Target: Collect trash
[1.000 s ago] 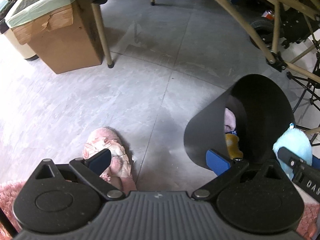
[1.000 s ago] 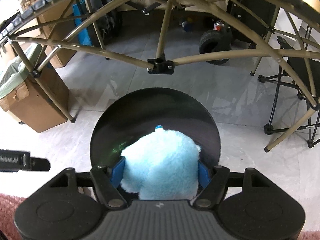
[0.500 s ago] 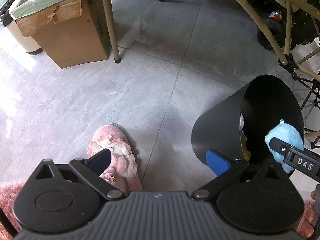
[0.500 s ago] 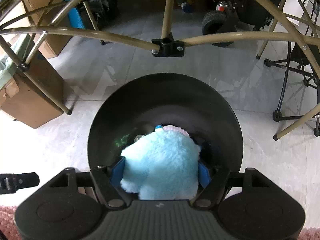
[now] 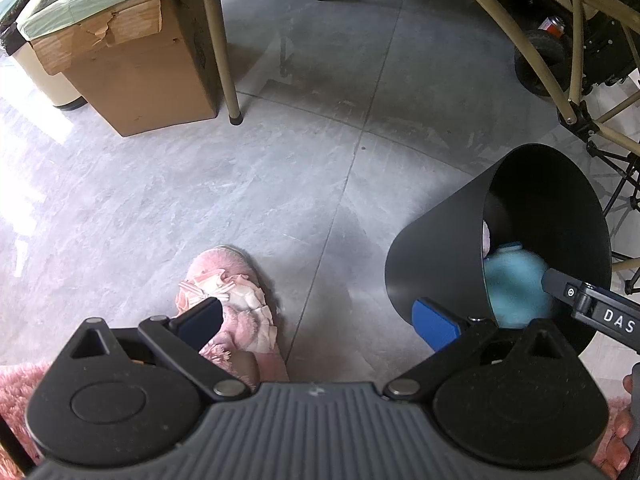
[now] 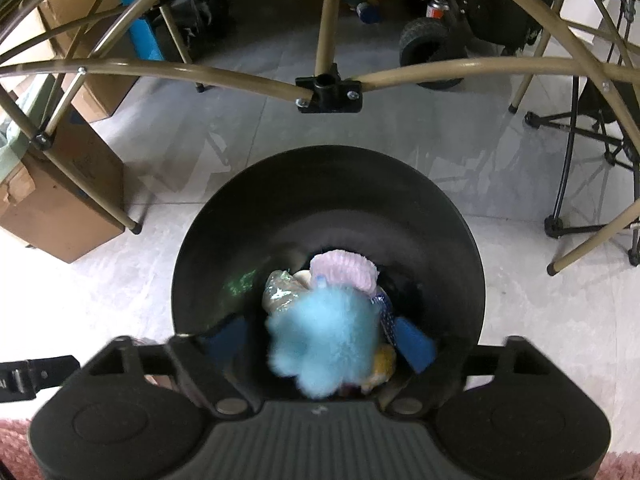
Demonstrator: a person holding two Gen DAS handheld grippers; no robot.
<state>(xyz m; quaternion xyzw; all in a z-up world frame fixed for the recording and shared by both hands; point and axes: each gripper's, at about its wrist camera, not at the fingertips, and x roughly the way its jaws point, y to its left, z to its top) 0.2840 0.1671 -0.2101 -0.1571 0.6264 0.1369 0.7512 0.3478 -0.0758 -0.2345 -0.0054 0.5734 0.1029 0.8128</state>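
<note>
Over the grey tiled floor (image 5: 248, 184), black bin (image 6: 328, 208) standing upright, right gripper (image 6: 320, 340) hanging over its mouth with jaws just having been opening wide, blue plush toy (image 6: 324, 344) lying loose between them inside the bin, left gripper (image 5: 320, 320) spreading wide and empty above a pink slipper (image 5: 236, 304).

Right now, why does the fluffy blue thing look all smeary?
Right wrist view: the blue fluffy toy is motion-blurred between jaws that have just been opening, over the black bin. Left wrist view: sharper; window glare whitens the floor.
</note>
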